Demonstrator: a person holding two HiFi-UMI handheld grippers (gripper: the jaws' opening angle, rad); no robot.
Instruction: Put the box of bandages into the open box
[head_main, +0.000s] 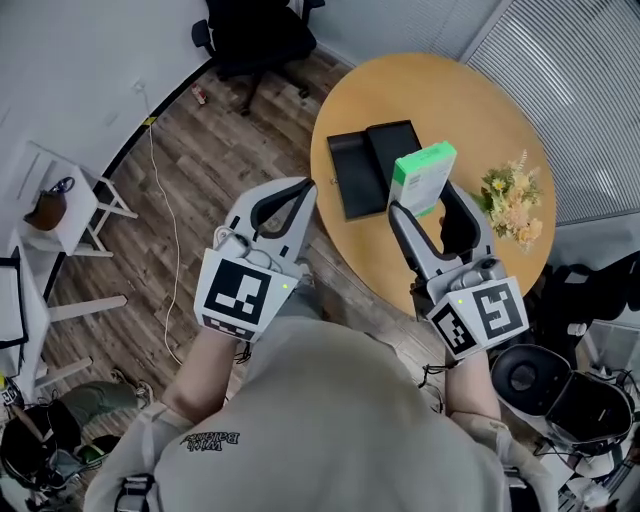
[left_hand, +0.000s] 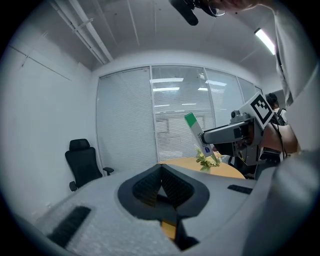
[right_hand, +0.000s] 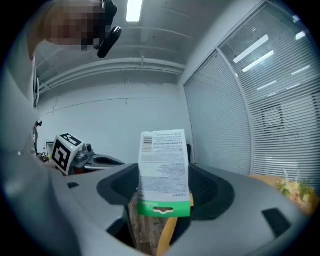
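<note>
My right gripper (head_main: 428, 205) is shut on the white-and-green box of bandages (head_main: 422, 177), held above the round wooden table (head_main: 440, 100). In the right gripper view the bandage box (right_hand: 164, 170) stands upright between the jaws, green end nearest the camera. The open black box (head_main: 372, 165) lies on the table just left of the held box, its two halves side by side. My left gripper (head_main: 300, 205) hovers over the floor off the table's left edge, shut with nothing in it. The left gripper view shows its jaws closed together, with the bandage box (left_hand: 199, 135) in the distance.
A small bunch of flowers (head_main: 513, 208) lies at the table's right side. A black office chair (head_main: 255, 40) stands beyond the table. A white cable (head_main: 170, 215) runs across the wooden floor, and a white side table (head_main: 60, 205) is at the left.
</note>
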